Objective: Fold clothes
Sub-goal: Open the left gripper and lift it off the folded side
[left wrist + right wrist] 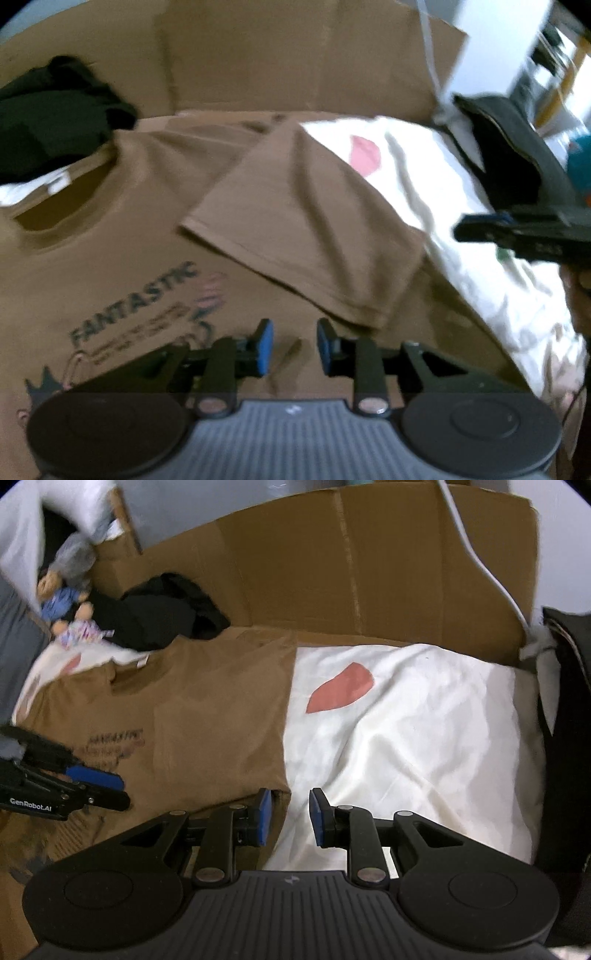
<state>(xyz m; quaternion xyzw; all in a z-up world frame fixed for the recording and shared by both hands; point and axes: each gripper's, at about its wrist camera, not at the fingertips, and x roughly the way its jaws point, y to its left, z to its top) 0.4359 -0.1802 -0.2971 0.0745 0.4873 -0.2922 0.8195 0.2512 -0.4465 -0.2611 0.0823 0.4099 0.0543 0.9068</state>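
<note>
Both hand-held grippers (pixel 294 347) (pixel 288 821) released over a brown T-shirt (pixel 122 266) on white bedding (pixel 406 731); cardboard (pixel 369 572) behind.

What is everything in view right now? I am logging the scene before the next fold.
T-shirt: one, brown with dark FANTASTIC print, laid flat on the sheet, one sleeve folded in across the chest.
Sheet: one, white with a pink patch, under the shirt.
Cardboard: brown panels, standing behind the sheet.
Black garment: one, bunched at the far left by the shirt collar.
Dolls: apparently two, blue and patterned clothes, far left corner.
White cable: one, hanging over the cardboard at right.
Dark fabric: black, along the right edge.
Left gripper: black with blue pads, fingers apart over the shirt, nothing between them.
Right gripper: same make, fingers apart at the shirt's edge, empty.
</note>
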